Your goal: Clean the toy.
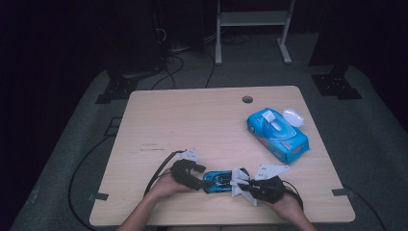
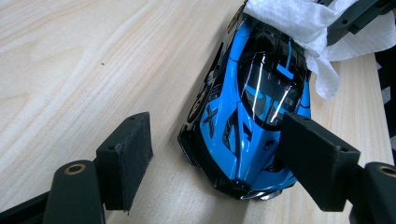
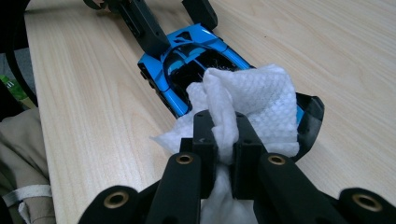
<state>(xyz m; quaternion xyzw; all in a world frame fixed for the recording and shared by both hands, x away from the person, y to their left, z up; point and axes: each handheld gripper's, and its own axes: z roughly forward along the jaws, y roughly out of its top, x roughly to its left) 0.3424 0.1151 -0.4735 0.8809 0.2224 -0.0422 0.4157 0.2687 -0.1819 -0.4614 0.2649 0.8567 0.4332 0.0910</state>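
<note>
Between the right gripper's (image 3: 223, 140) closed jaws sits a white wipe (image 3: 252, 100), pressed on the blue toy car (image 2: 252, 112) near the table's front edge. The left gripper (image 2: 224, 154), jaws wide, straddles its other end without clamping, so wiping could shove the car sideways. Its long axis runs left-right, gripper to gripper.

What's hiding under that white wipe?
The white wipe, pinched in the right claw, lies over one end of the blue toy car. The car's roof and far end show; the part beneath the wipe is covered.
</note>
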